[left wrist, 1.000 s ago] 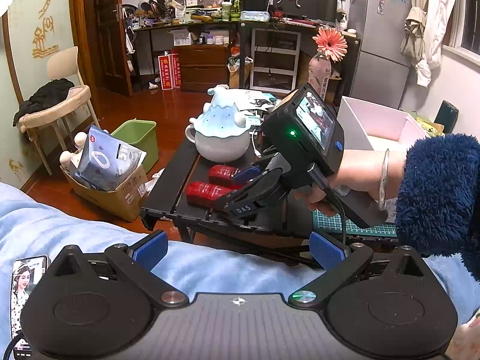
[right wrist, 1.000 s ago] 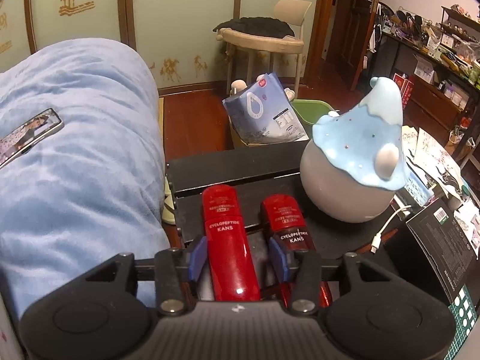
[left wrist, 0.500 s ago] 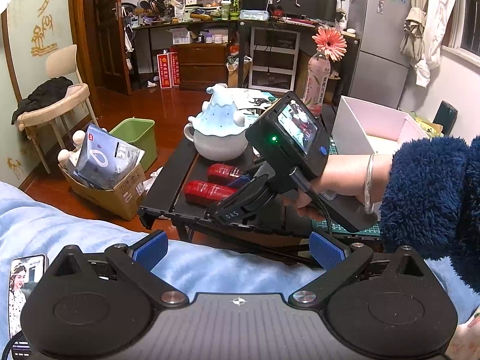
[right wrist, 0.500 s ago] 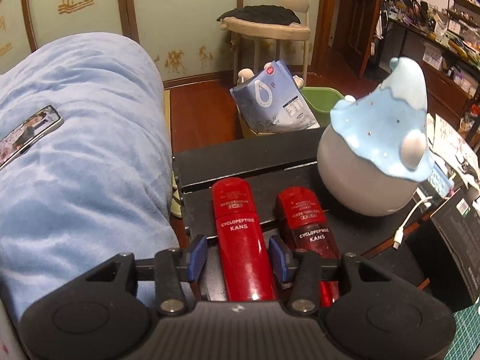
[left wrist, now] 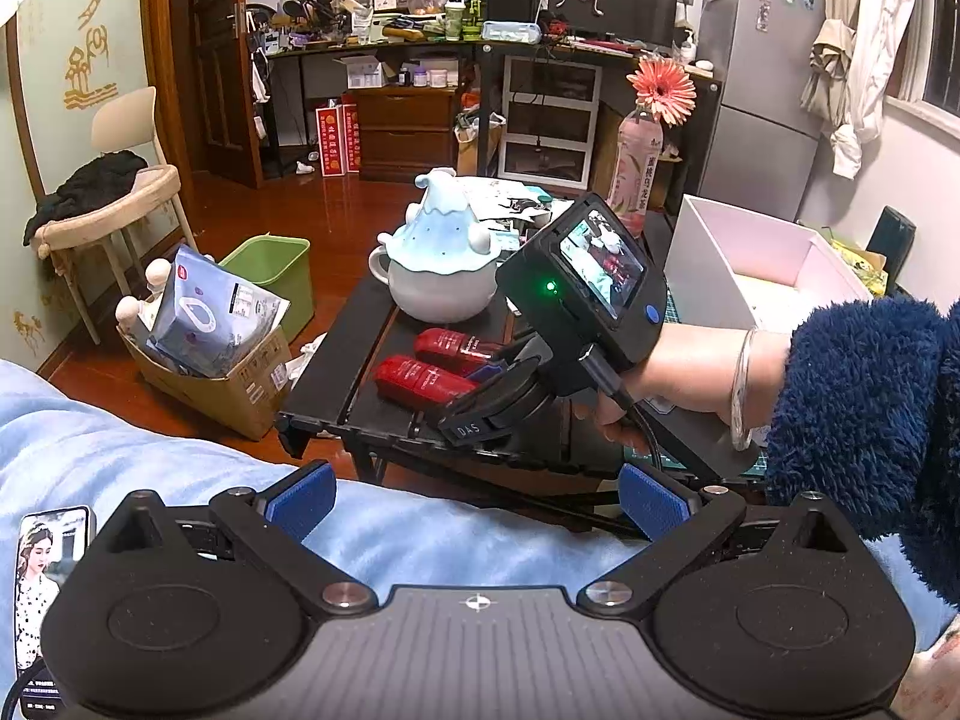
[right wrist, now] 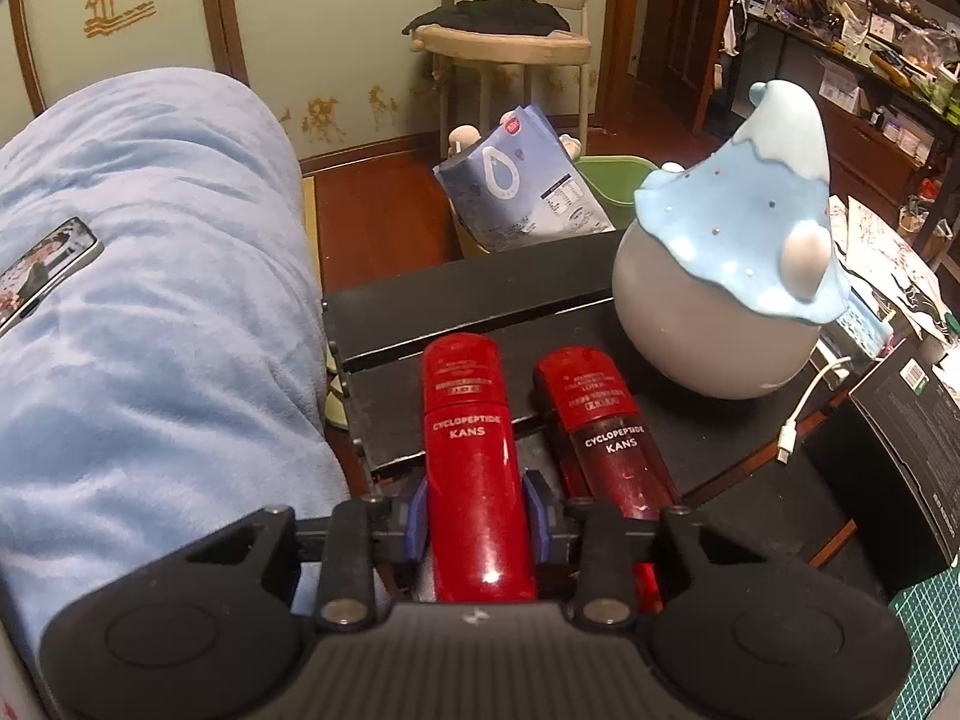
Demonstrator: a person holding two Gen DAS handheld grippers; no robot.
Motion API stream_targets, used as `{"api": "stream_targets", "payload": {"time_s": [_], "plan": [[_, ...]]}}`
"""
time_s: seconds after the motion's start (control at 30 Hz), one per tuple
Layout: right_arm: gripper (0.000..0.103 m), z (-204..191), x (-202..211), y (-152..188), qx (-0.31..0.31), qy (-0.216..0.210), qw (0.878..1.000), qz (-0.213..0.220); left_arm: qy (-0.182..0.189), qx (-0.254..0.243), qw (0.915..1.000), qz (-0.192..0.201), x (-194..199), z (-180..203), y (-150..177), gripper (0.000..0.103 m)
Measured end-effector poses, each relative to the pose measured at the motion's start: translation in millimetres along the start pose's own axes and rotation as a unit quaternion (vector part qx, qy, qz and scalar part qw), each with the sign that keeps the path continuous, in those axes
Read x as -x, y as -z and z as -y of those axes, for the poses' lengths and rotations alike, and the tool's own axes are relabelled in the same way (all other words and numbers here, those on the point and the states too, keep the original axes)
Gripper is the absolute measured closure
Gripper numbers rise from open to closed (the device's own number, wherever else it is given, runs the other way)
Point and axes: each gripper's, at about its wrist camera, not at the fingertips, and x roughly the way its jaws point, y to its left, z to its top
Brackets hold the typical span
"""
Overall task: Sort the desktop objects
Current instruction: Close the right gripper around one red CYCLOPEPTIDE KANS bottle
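your right gripper [right wrist: 477, 516] is closing on the left bottle [right wrist: 471, 456], its blue pads [right wrist: 416, 517] against the bottle's sides near its base. that red bottle lies on the black table [right wrist: 456, 294], parallel to and just beside a second red bottle [right wrist: 603, 429]. a white-and-blue teapot [right wrist: 732, 276] stands further back on the table, to the right. your left gripper [left wrist: 477, 498] hangs over the blue blanket [left wrist: 150, 444], jaws spread wide with nothing between them. a phone [left wrist: 45, 594] lies on the blanket.
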Motion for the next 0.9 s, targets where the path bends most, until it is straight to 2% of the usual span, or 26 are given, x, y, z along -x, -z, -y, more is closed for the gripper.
{"api": "stream_targets", "payload": {"time_s": [0.4,0.9], "plan": [[0.073,1,14,10,-0.012,0.003,1.0,0.006,-0.001,-0.003,1.0,0.0,0,0,0,0.001],[0.074,0,52,20,-0.04,0.013,0.999,0.033,0.003,-0.004,1.0,0.001,0,0,0,0.001]]}}
